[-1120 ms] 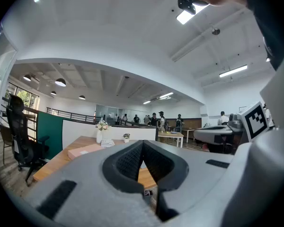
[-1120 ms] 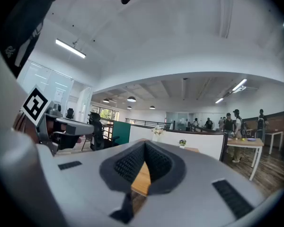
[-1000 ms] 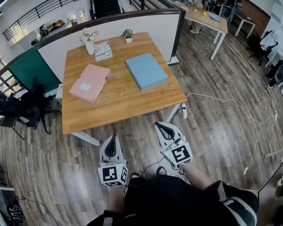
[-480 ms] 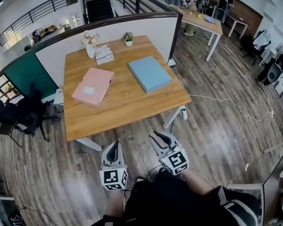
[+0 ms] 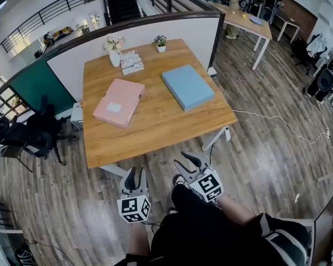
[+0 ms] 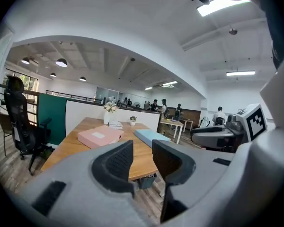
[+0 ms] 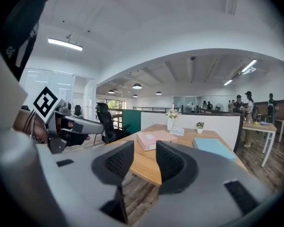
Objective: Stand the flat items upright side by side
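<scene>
Since a second earlier, the jaws of both hand-held grippers had been parted from a closed state, and the desk had been brought a little nearer in the head view.

Head view: a wooden desk (image 5: 155,132) was seen from steeply above, backed by a white partition (image 5: 155,29). A pink file box (image 5: 119,102) was laid flat on the left half of the desk and a blue file box (image 5: 187,86) was laid flat on the right half, apart from each other, with bare wood between. Neither was stood upright. At the far edge, a vase of flowers (image 5: 115,57), a stack of booklets (image 5: 132,61) and a small potted plant (image 5: 161,44) were set. The left hand-held gripper (image 5: 134,176) and the right hand-held gripper (image 5: 184,168) were held over the wooden floor, short of the near edge of the desk and well apart from both boxes.

Left gripper view: the jaws of the left hand-held gripper (image 6: 142,157) were seen opening, with nothing between them. Beyond them, the pink file box (image 6: 100,136) and the blue file box (image 6: 151,136) were seen flat on the desk.

Right gripper view: the jaws of the right hand-held gripper (image 7: 144,162) were likewise seen opening and empty. The pink file box (image 7: 156,138) was seen just above the gap, and the blue file box (image 7: 213,147) further right.
</scene>
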`<state>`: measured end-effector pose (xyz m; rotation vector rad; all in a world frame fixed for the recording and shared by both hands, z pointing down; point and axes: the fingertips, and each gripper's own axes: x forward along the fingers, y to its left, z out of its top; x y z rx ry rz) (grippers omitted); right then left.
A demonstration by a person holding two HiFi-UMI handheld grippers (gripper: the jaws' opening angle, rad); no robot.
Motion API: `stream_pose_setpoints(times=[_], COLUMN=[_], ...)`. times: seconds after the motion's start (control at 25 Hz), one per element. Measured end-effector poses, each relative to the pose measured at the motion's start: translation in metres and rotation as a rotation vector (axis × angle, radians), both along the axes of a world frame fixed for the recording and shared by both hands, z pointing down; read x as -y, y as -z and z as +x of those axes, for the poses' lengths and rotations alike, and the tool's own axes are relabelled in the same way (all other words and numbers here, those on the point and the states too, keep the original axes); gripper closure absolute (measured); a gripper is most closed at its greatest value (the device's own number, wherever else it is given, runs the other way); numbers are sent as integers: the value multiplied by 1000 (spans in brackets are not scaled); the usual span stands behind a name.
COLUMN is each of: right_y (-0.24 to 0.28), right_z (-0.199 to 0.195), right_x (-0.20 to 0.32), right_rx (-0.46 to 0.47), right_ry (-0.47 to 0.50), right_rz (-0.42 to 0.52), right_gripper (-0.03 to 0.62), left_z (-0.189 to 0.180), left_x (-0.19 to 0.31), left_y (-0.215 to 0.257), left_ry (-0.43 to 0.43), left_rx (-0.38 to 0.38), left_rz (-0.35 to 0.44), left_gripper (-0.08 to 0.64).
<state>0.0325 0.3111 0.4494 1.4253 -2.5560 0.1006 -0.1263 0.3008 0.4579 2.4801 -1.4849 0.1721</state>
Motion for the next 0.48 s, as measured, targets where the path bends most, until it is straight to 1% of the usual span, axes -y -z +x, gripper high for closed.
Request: stream_pose_setpoints(times=[0.2,0.4,0.48], right_y=[-4,4,0], right_z=[-6,6,11], right_x=[57,118,140], right_rx=[2,19,23], right_ry=[48,58,63], right_rz=[-15,-30,-40], right_gripper=[433,428,423], left_z=[-8,1,4], left_x=[57,121,142], left_y=[5,20,18], left_ry=[33,29,34], left_rx=[37,64,75], left_rz=[-4,5,-9], left_gripper=[423,413,413])
